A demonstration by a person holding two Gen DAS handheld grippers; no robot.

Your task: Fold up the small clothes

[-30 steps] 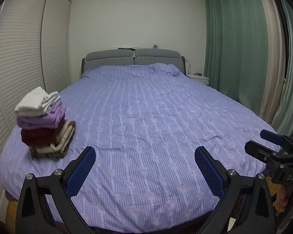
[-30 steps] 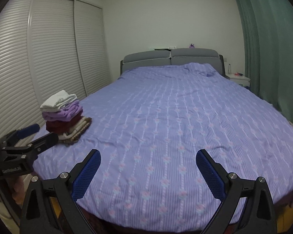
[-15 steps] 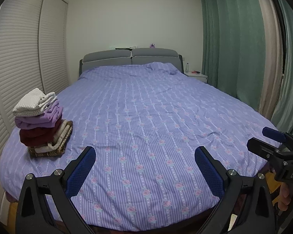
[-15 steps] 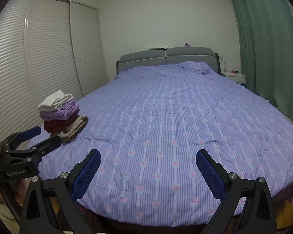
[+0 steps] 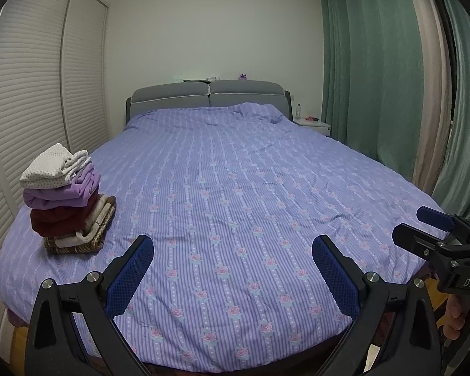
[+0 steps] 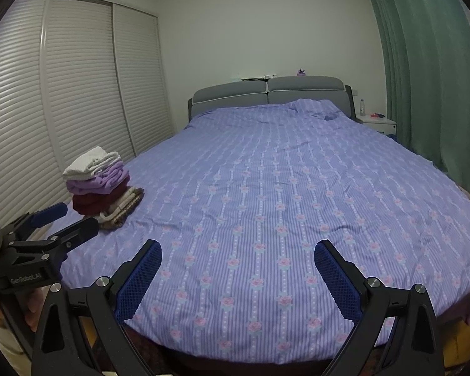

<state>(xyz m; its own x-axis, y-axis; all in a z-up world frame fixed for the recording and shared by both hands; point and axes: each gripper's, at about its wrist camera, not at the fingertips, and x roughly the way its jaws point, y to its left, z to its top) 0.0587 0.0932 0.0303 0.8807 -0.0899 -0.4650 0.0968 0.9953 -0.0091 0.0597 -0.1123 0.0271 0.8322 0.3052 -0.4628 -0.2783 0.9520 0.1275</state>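
I've pulled both tongs back from the bed over the last second, and my left gripper (image 5: pixel 233 271) and right gripper (image 6: pixel 238 275) now hang released and empty past its foot edge. The stack (image 5: pixel 66 195) of folded clothes sits ahead-left of both, near the bed (image 5: pixel 250 194) edge. With no loose garment ahead, I judge the folding finished.

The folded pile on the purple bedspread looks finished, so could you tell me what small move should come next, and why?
Probably pause and look for another garment: the stack of folded clothes sits at the edge of the purple striped bedspread, no loose clothing shows, and the left gripper and right gripper are open, holding nothing.
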